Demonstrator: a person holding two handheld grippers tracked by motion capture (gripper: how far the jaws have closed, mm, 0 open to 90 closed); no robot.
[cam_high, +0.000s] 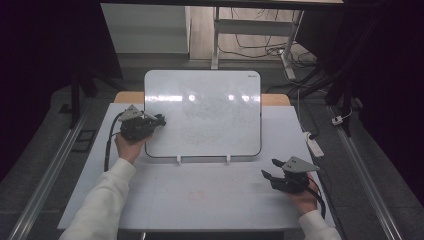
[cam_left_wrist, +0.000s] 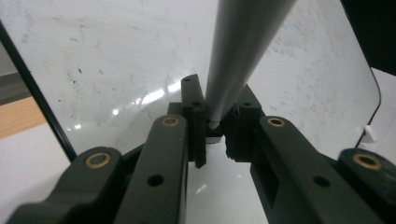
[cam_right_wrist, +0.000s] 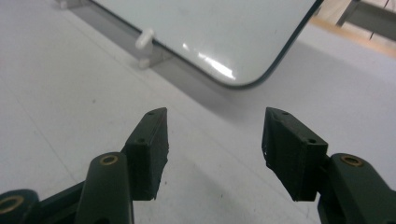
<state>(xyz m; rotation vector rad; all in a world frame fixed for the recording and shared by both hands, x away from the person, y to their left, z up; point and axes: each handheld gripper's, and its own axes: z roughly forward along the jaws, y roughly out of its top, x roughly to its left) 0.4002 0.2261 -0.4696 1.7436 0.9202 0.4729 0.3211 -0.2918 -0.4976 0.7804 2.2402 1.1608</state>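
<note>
Left gripper: jaws clamped on the butt end of a grey marker. In the left gripper view the marker's long axis runs straight out from between the jaws, up and away over the whiteboard. Tip is out of frame there, so I can't tell whether it touches the board.

High view puts the left gripper at the whiteboard's left edge, pointing right across the panel. Board surface carries faint grey smudges mid-panel, to the right of the gripper, along the marker's axis. Left hand is clearly the nearer one to the board, in fact over it.

Right gripper: jaws apart, nothing between them. It rests on the white table near the board's lower right corner, well apart from the marker.

My read: writing stroke is about to go rightward from the left edge; the right gripper is idle.
</note>
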